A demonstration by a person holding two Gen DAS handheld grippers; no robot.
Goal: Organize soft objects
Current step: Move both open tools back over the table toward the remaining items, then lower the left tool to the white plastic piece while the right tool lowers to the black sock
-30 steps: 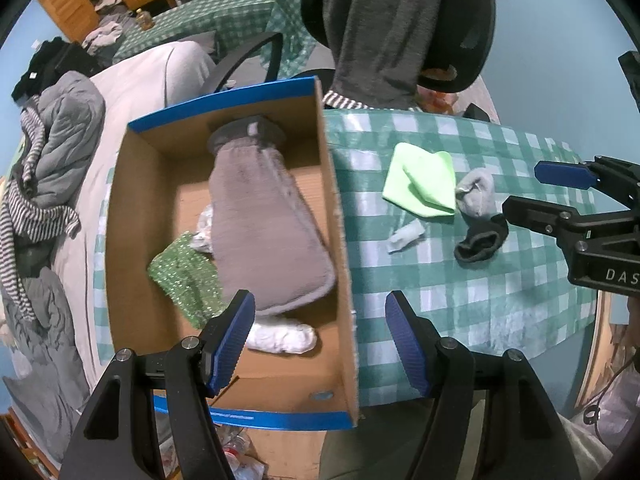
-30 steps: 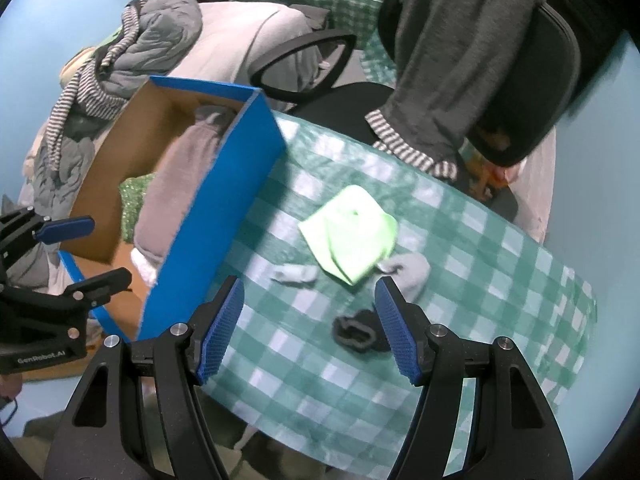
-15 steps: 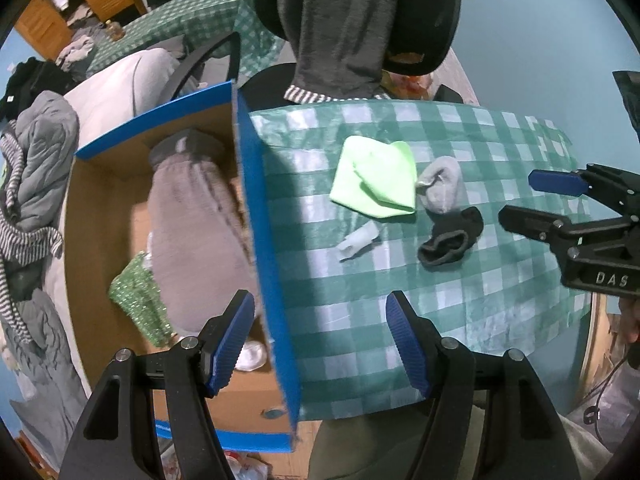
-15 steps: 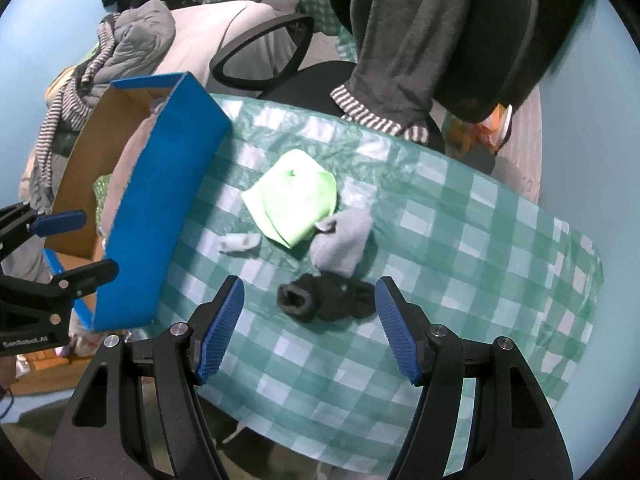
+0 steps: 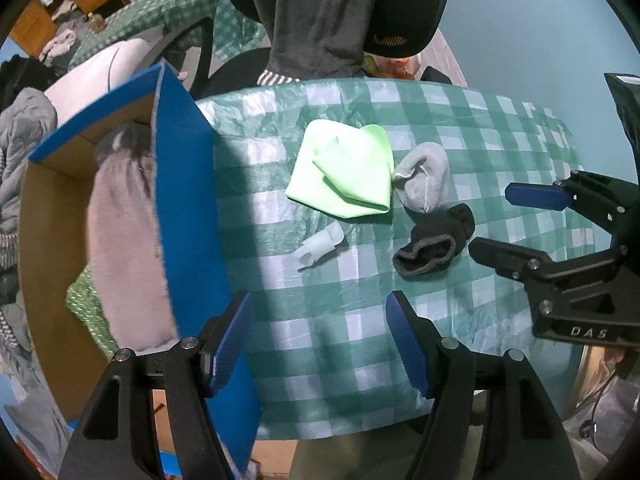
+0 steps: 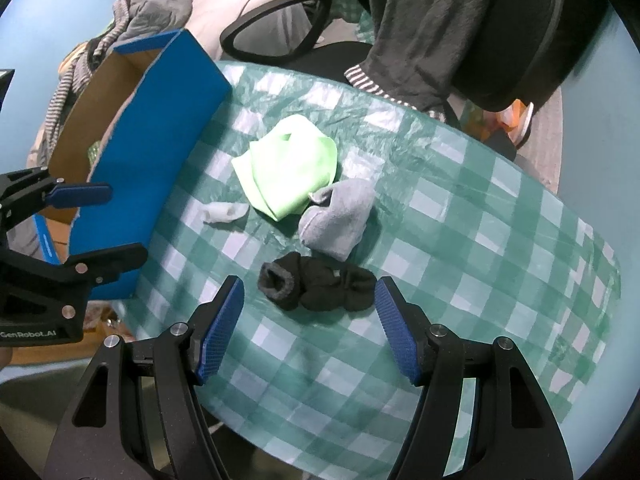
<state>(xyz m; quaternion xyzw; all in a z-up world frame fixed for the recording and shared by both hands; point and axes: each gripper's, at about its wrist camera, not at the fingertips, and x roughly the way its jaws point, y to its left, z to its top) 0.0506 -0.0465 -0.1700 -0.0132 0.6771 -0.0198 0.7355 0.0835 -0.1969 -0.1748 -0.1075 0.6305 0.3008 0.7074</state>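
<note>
A black sock (image 6: pixel 318 286) (image 5: pixel 434 246), a grey sock (image 6: pixel 338 218) (image 5: pixel 424 182), a light green cloth (image 6: pixel 290 168) (image 5: pixel 346 168) and a small white sock (image 6: pixel 224 212) (image 5: pixel 320 244) lie on the green checked tablecloth (image 6: pixel 460 240). The blue cardboard box (image 5: pixel 188 216) (image 6: pixel 156 152) at the left holds a grey fuzzy mitt (image 5: pixel 124 240) and a green sparkly item (image 5: pixel 86 308). My left gripper (image 5: pixel 320 340) is open and empty above the table beside the box wall. My right gripper (image 6: pixel 306 330) is open and empty just in front of the black sock.
An office chair with a grey garment (image 5: pixel 320 20) stands behind the table. A second chair arm (image 6: pixel 276 24) and heaped clothes (image 6: pixel 148 12) lie behind the box. The table's front edge (image 6: pixel 320 440) is close below the right gripper.
My left gripper has moved right, from over the box to over the table. My right gripper has come closer to the black sock. Both stay open.
</note>
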